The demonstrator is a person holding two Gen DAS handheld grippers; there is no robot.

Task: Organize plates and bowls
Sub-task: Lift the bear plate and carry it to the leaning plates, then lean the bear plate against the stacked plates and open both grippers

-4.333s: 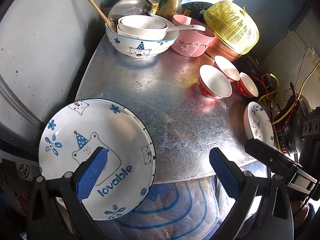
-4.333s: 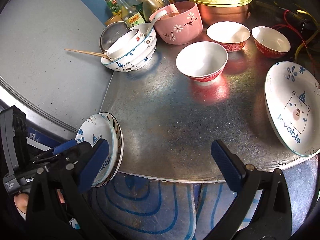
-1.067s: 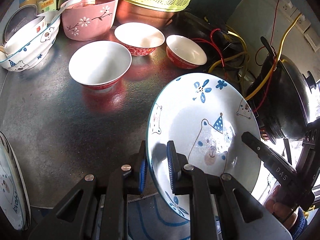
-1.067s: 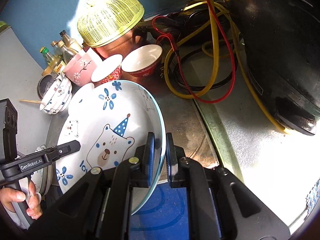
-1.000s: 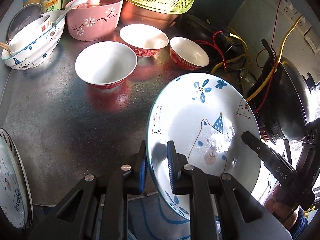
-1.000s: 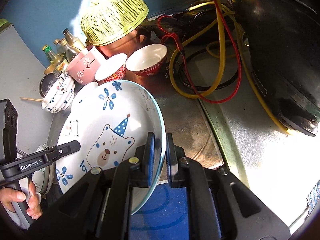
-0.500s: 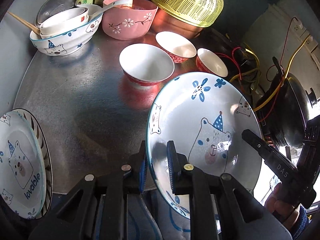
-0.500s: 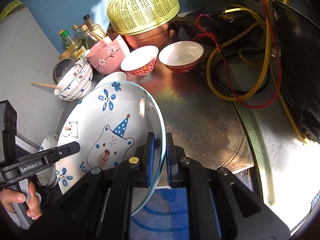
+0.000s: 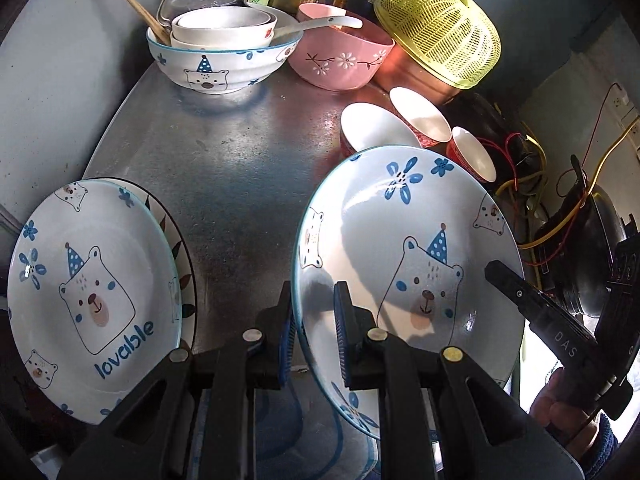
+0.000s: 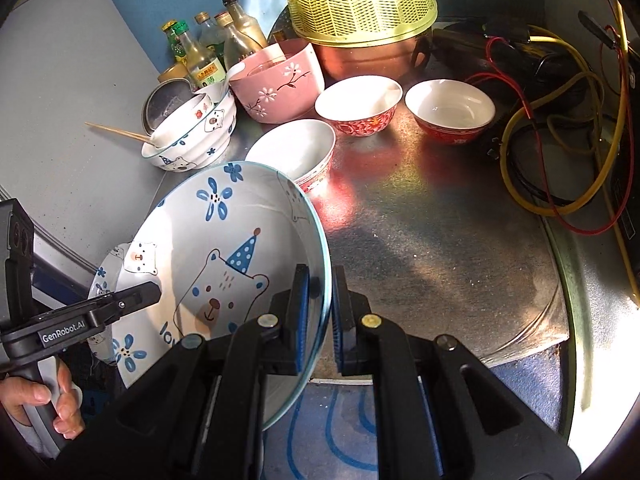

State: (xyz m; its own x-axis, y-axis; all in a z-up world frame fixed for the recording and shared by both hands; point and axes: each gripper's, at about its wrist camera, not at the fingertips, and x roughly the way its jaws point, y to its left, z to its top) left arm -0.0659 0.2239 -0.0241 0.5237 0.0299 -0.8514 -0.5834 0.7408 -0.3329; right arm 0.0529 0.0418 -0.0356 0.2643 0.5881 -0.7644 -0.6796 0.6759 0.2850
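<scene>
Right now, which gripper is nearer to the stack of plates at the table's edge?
Left. The left gripper grips the held plate on the rim facing the stack; the right gripper grips the opposite rim.

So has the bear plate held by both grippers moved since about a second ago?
Yes. The bear plate, clamped by both grippers, has travelled left across the metal table, away from the black pot and toward the stacked plates.
</scene>
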